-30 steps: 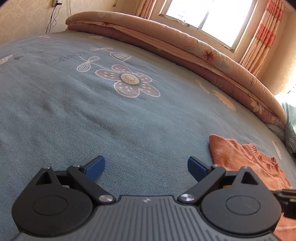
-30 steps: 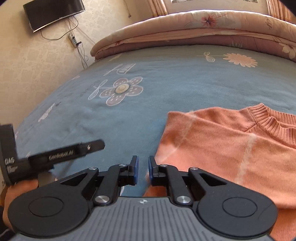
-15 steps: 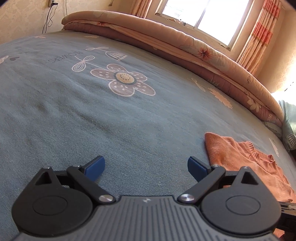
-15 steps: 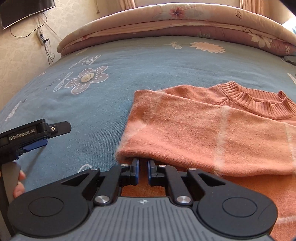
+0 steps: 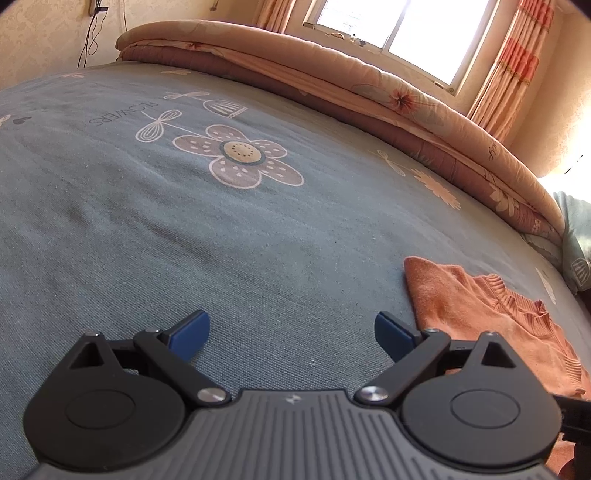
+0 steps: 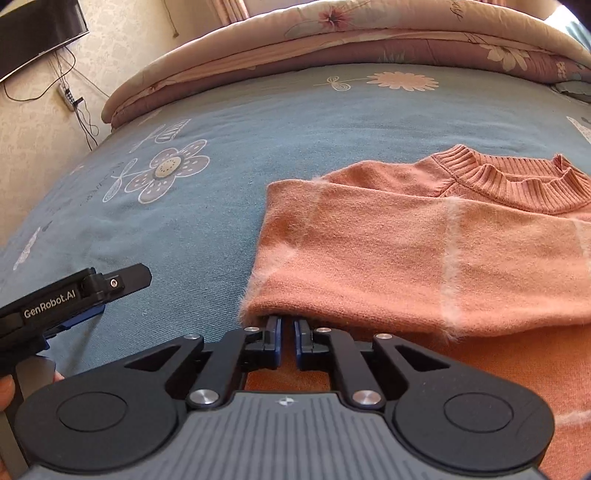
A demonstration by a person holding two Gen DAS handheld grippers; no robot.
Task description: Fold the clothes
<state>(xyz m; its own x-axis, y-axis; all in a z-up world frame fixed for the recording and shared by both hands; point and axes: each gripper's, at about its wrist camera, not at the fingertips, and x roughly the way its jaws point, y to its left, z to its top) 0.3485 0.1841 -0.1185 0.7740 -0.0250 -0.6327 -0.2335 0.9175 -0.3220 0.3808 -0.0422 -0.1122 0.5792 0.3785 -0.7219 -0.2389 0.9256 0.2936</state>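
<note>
An orange knit sweater (image 6: 388, 251) with a ribbed collar lies on the blue flowered bedsheet (image 6: 221, 206). Its left part is folded over into a thick double layer. My right gripper (image 6: 288, 328) sits at the near corner of that fold, its fingertips tucked under the fuzzy edge and its jaws shut on the fabric. My left gripper (image 5: 291, 332) hovers open over bare sheet, with nothing between its blue pads (image 5: 192, 330). The sweater (image 5: 480, 314) lies just to its right. The left gripper (image 6: 74, 295) also shows at the left of the right wrist view.
A rolled floral quilt (image 5: 332, 81) runs along the far side of the bed under a window (image 5: 399, 33). A wall-mounted TV (image 6: 33, 33) and a power strip with cables (image 6: 68, 98) are at the left. A hand (image 6: 7, 391) holds the left gripper's handle.
The right gripper's view has swung and rolled. The sweater's folded edge now drapes over its fingertips, which stood beside the edge a second ago. The left gripper stays open and still.
</note>
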